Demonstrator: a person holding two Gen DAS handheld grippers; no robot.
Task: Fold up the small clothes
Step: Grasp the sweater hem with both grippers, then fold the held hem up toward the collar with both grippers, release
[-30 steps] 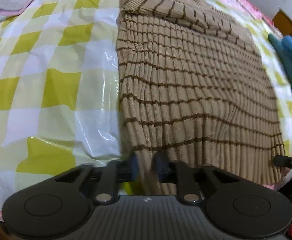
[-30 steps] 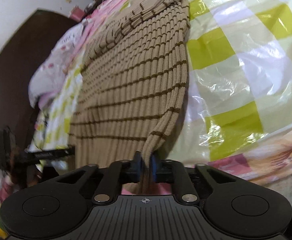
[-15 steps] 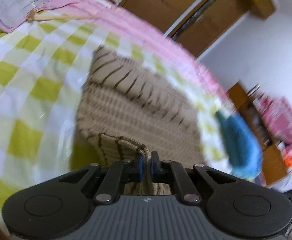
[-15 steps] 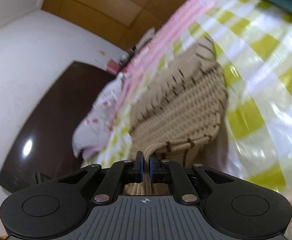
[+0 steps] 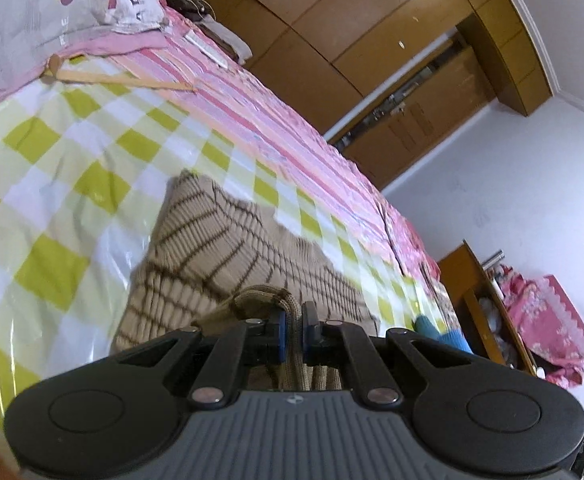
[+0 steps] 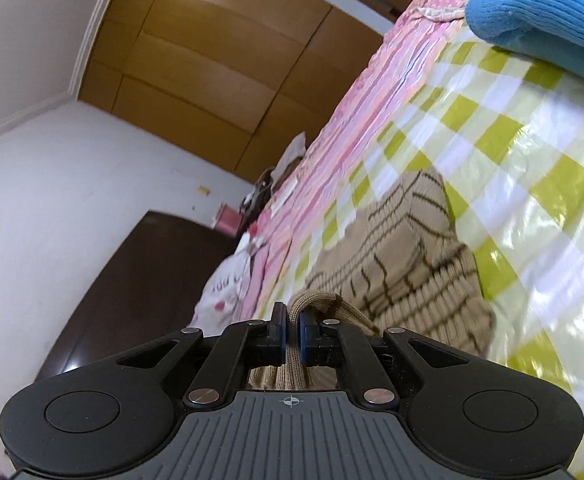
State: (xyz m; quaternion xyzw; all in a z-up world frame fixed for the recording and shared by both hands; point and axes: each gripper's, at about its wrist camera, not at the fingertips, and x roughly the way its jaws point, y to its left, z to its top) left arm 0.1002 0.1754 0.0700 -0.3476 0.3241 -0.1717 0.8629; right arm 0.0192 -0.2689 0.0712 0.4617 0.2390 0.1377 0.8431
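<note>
Nearest, left view: left gripper [image 5: 292, 330] pinched tight on a bunched hem of the sweater [image 5: 227, 252], knit squeezed between the blue pads. Right view: right gripper [image 6: 290, 330] likewise pinching a fold of the same hem, jaws nearly together with only the cloth between.

Just beyond the grippers the hem stands off the bed, curling up and toward the far end. The rest of the sweater, tan rib knit with thin brown stripes, lies flat on the checked sheet [image 5: 51, 184], neck end farthest away.

Step in hand, as I read it: the bottom-to-top fold. Both near corners are held and raised; the fold is begun, not laid.

Next move calls for: carrying both corners together toward the far edge, keeping them level with each other so the hem lands square on the shoulders, then lowering before letting go. Uneven travel would skew the fold line. The sheet looks glossy and slick, so the lower layer could slide if the knit is dragged rather than lifted.

Farther out: blue garment [image 6: 540, 12] on the right part of the bed, well apart from the sweater. Pillow [image 5: 51, 12] at the far left corner. Pink striped bedding [image 5: 275, 120] beyond the checks, then the wooden wardrobe [image 5: 332, 28].
</note>
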